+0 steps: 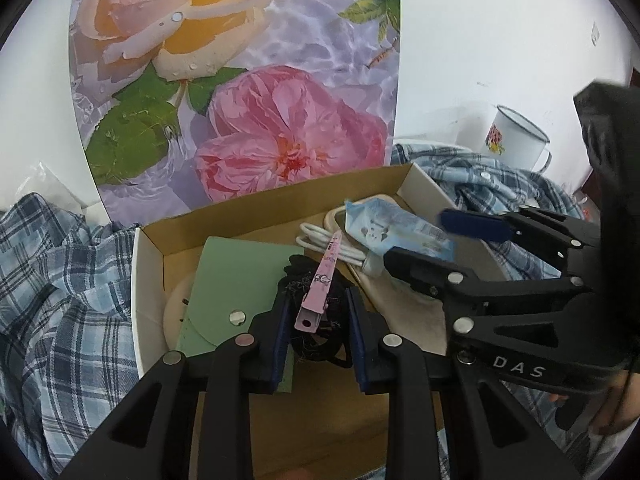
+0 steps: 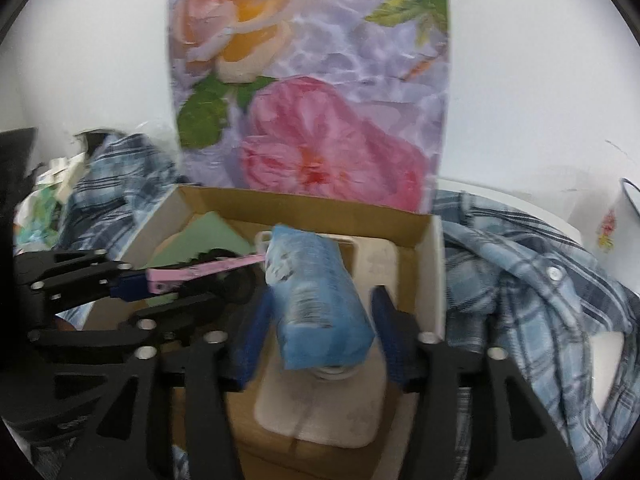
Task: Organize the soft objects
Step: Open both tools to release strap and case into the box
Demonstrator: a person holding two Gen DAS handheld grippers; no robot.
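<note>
Left gripper fingers clenched on pink hair clip over cardboard box. Right gripper fingers spread wide, released around blue tissue pack inside box. Plaid shirt lies crumpled around box.

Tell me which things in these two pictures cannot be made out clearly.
- Black item under the pink hair clip, left wrist view: left tool fingers flank and partly hide it; identity unclear.
- Print on the blue packet, right wrist view: motion blur.
- Enamel mug, right wrist view: cut by the edge.
</note>
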